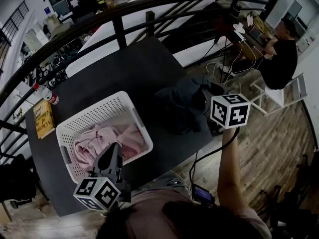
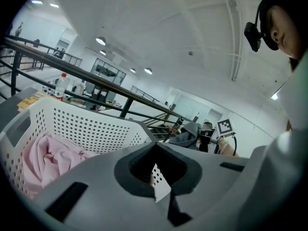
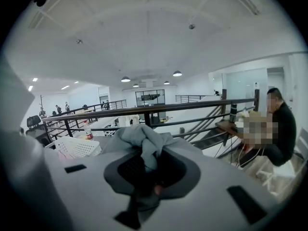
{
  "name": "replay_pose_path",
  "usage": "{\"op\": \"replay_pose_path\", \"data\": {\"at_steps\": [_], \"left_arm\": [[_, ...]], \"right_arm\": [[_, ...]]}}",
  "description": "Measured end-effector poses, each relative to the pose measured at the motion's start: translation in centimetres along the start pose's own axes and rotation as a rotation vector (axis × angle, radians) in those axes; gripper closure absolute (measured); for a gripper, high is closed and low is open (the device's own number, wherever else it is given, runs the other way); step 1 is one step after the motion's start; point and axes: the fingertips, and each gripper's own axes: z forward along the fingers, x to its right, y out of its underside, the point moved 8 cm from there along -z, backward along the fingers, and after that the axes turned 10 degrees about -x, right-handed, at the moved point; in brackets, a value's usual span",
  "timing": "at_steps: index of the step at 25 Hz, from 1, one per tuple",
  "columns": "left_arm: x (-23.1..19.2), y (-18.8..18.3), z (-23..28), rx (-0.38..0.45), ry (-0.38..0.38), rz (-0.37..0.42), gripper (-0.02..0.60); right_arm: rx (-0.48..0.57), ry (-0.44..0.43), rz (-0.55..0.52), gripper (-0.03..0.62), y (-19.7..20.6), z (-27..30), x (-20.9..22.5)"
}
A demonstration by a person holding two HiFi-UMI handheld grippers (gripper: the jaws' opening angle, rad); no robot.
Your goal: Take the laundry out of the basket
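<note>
A white perforated basket (image 1: 125,108) stands on the dark table (image 1: 119,68), with pink laundry (image 1: 102,143) bunched inside. In the left gripper view the basket (image 2: 82,124) and the pink laundry (image 2: 48,158) lie just ahead. My left gripper (image 1: 115,148) hovers over the basket's near side; its jaws look shut and empty (image 2: 156,174). A dark grey garment (image 1: 187,101) lies heaped on the table right of the basket. My right gripper (image 1: 211,125) is at that heap's right edge, shut on a fold of the grey garment (image 3: 139,138), which rises out of the jaws (image 3: 147,170).
A yellow book (image 1: 43,118) and a plastic bottle (image 1: 47,94) lie at the table's left end. A black railing (image 1: 119,29) runs behind the table. A person (image 1: 279,54) sits at a desk at the far right. A cable (image 1: 219,151) hangs from the right gripper.
</note>
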Motion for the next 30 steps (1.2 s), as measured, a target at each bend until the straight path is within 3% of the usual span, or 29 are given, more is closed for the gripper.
{"op": "replay_pose_path", "data": {"at_steps": [6, 11, 20, 25, 30], "left_arm": [[-0.2, 0.0, 0.0, 0.008, -0.016, -0.011, 0.583], [-0.6, 0.0, 0.0, 0.009, -0.036, -0.022, 0.583], [-0.4, 0.0, 0.6, 0.010, -0.043, -0.023, 0.583], [-0.3, -0.2, 0.8, 0.007, -0.043, -0.022, 0.583], [-0.2, -0.4, 0.8, 0.003, -0.044, -0.021, 0.583]], "right_arm": [[-0.104, -0.091, 0.060, 0.526, 3.7, 5.1, 0.0], [-0.145, -0.113, 0.124, 0.523, 5.7, 7.7, 0.5], [-0.231, -0.060, 0.084, 0.469, 8.4, 10.8, 0.3], [-0.221, -0.034, 0.036, 0.388, 8.6, 10.5, -0.5], [-0.192, 0.004, -0.021, 0.365, 8.5, 8.6, -1.4]]}}
